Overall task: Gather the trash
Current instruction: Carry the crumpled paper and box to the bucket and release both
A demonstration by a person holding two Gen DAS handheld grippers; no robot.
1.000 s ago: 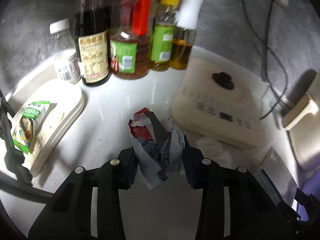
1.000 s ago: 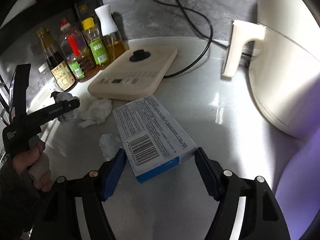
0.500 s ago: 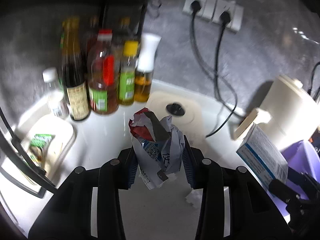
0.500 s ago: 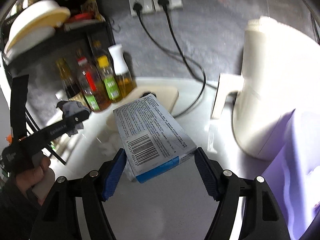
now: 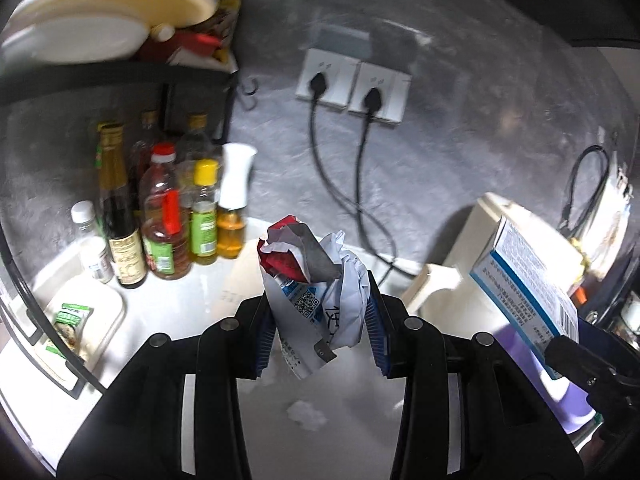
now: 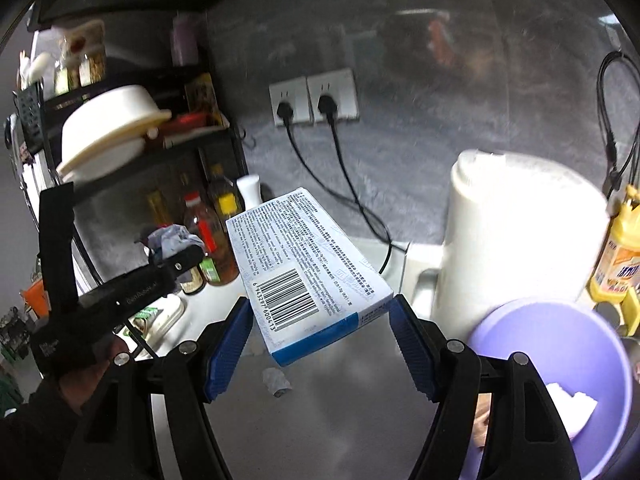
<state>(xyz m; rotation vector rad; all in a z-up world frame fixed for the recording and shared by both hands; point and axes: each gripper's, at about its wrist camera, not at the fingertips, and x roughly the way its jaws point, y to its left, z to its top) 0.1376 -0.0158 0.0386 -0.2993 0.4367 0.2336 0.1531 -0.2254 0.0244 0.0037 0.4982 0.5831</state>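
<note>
Both grippers have lifted well up off the desk [image 5: 192, 304] since a second ago, so the wall sockets [image 6: 314, 98] and the shelf bowl [image 6: 112, 124] now show. In the left wrist view, bottles [image 5: 164, 236] sit at 9 o'clock, and the left gripper [image 5: 320, 322] at 6 has its jaws clenched on the crumpled wrapper [image 5: 316, 280]. In the right view, the right gripper [image 6: 320, 342] has its jaws clamped on the white-and-blue box [image 6: 304, 276] held in the air, purple bin [image 6: 556, 360] at 4 o'clock, one scrap [image 6: 276, 380] on the desk underneath.
</note>
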